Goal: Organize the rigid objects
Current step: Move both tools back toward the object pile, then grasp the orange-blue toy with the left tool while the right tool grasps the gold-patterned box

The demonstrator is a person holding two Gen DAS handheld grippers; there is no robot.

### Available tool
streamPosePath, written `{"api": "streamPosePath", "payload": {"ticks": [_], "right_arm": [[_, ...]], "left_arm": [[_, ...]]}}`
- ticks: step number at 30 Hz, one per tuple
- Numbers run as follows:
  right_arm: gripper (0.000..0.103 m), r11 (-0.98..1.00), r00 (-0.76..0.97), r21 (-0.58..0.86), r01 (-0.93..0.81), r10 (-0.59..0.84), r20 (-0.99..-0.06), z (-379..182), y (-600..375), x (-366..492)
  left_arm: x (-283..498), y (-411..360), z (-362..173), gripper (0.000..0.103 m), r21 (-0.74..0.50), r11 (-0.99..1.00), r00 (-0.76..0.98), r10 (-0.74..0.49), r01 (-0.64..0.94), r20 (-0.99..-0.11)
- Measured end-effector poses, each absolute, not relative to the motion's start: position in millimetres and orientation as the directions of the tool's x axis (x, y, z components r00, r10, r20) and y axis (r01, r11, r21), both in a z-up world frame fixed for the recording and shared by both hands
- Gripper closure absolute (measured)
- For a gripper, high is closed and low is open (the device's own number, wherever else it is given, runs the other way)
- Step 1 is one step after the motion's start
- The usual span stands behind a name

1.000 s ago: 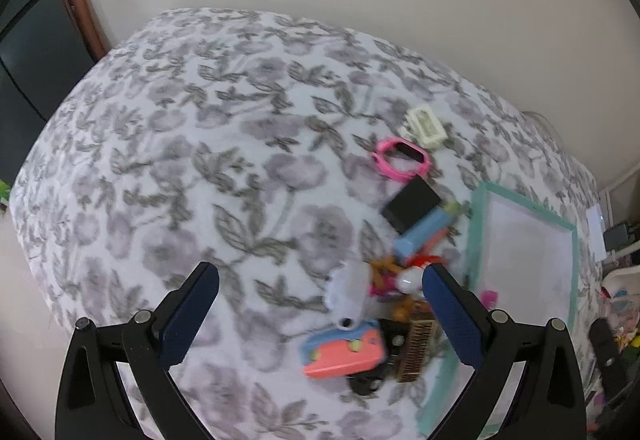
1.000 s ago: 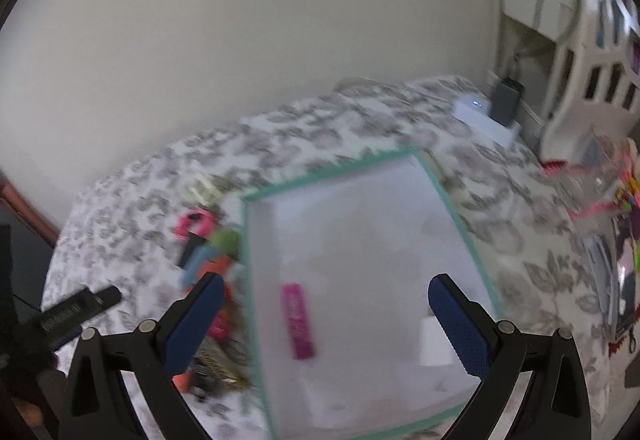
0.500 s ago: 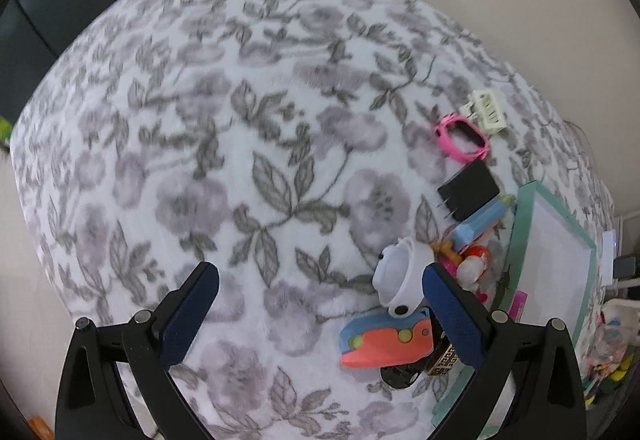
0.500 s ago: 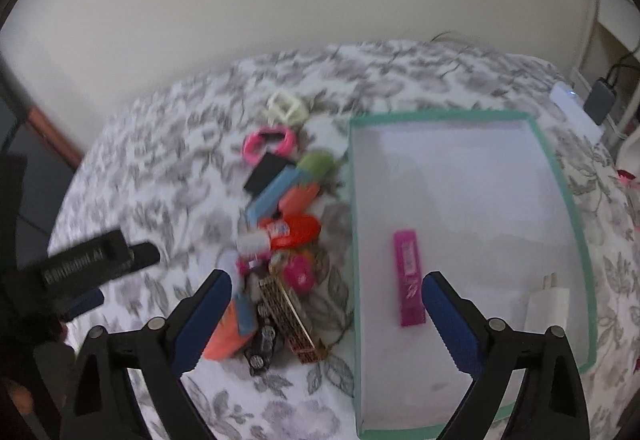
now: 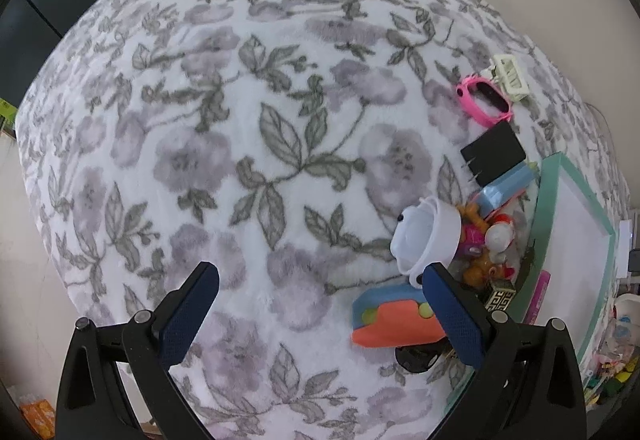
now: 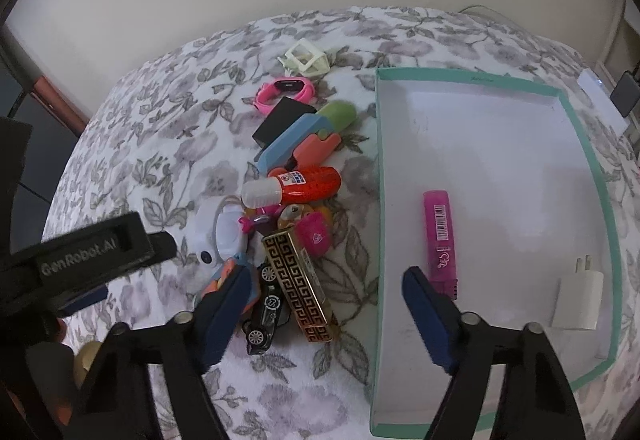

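My right claw (image 6: 324, 304) hangs over the near end of the pile (image 6: 292, 207), pointing steeply down, its jaws half spread and just now narrowing with nothing pressed between the pads. Under the gap lie the gold box (image 6: 298, 288) and, toward the left finger, the black toy car (image 6: 266, 314). I read the narrowing as sizing for the gold box, which is slim and lies lengthwise away from the claw, so the pads can take its long sides.

To the right of that claw sits the tray (image 6: 380, 175), close against the pile, so each carry is short. It already holds the pink marker (image 6: 439, 236), just ahead of the right finger, and the white charger (image 6: 578, 298) farther right, so most of the sorting remains, I judge.

My left claw (image 5: 320, 314) is spread wide and empty over bare blanket (image 5: 224, 143). The orange toy (image 5: 394, 322) lies at its right finger and the white cup (image 5: 426, 236) just ahead of that finger. I keep it open there, ready for that side of the pile.
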State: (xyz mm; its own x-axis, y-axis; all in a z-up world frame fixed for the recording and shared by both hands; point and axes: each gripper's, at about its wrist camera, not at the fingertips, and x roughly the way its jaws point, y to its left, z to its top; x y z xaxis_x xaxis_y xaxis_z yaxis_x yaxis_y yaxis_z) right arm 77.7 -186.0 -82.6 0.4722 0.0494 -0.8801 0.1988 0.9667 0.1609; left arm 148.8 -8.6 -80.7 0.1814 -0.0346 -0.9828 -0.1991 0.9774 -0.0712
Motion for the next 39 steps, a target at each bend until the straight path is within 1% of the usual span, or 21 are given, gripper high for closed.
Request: {"api": "streamPosePath", "payload": {"ticks": [2, 5, 8, 10, 11, 12, 16, 18, 21, 22, 23, 24, 29, 39], "right_arm": [[0.029, 0.968, 0.478, 0.167, 0.190, 0.057, -0.876, -81.2, -184.7, 78.1], [0.029, 0.970, 0.482, 0.170, 0.173, 0.067, -0.873, -80.7, -182.9, 78.8], [0.042, 0.968, 0.472, 0.191, 0.163, 0.094, -0.876, -84.0, -183.8, 80.1], [0.042, 0.967, 0.466, 0.199, 0.159, 0.104, -0.879, -86.9, -183.7, 80.1], [0.044, 0.968, 0.464, 0.198, 0.152, 0.107, -0.879, -87.7, -182.8, 80.1], [0.048, 0.969, 0.464, 0.199, 0.144, 0.111, -0.879, -88.1, -181.7, 80.5], [0.051, 0.970, 0.457, 0.204, 0.131, 0.124, -0.881, -90.0, -178.2, 81.3], [0.056, 0.971, 0.449, 0.206, 0.122, 0.131, -0.884, -92.0, -176.9, 81.7], [0.058, 0.975, 0.434, 0.190, 0.115, 0.123, -0.892, -96.4, -174.1, 82.8], [0.060, 0.976, 0.429, 0.188, 0.114, 0.122, -0.895, -98.6, -173.6, 83.5], [0.068, 0.976, 0.424, 0.187, 0.114, 0.123, -0.897, -100.4, -173.9, 83.7], [0.070, 0.976, 0.418, 0.187, 0.115, 0.124, -0.900, -102.7, -174.2, 84.2], [0.075, 0.966, 0.407, 0.223, 0.133, 0.152, -0.901, -110.0, -181.4, 84.1], [0.076, 0.961, 0.409, 0.241, 0.137, 0.166, -0.897, -110.7, -184.3, 83.5]], "left_arm": [[148.5, -8.4, -84.0, 0.002, -0.090, 0.974, 0.167, -0.055, -0.206, -0.984], [148.7, -9.5, -86.3, 0.001, -0.097, 0.973, 0.159, -0.065, -0.209, -0.985], [148.7, -8.9, -88.2, 0.002, -0.101, 0.973, 0.155, -0.069, -0.208, -0.985], [149.7, -7.7, -91.1, 0.002, -0.109, 0.970, 0.149, -0.077, -0.218, -0.986], [151.1, -6.6, -92.5, 0.002, -0.112, 0.969, 0.147, -0.081, -0.220, -0.986], [150.8, -5.3, -94.1, 0.002, -0.115, 0.968, 0.145, -0.084, -0.222, -0.986], [151.1, -2.6, -101.2, 0.002, -0.136, 0.966, 0.132, -0.109, -0.220, -0.985], [151.6, -0.7, -102.7, 0.002, -0.147, 0.965, 0.128, -0.121, -0.216, -0.984], [152.1, 0.7, -103.6, 0.002, -0.158, 0.963, 0.125, -0.133, -0.217, -0.983], [152.1, 0.1, -104.3, 0.002, -0.159, 0.963, 0.123, -0.135, -0.218, -0.983], [152.2, -0.3, -105.3, 0.002, -0.159, 0.963, 0.121, -0.135, -0.218, -0.983], [152.5, -0.3, -106.0, 0.002, -0.160, 0.963, 0.119, -0.136, -0.217, -0.983], [152.7, -5.3, -107.8, 0.002, -0.164, 0.964, 0.111, -0.143, -0.210, -0.983], [152.7, -9.1, -113.2, 0.002, -0.195, 0.957, 0.104, -0.176, -0.214, -0.979]]}}
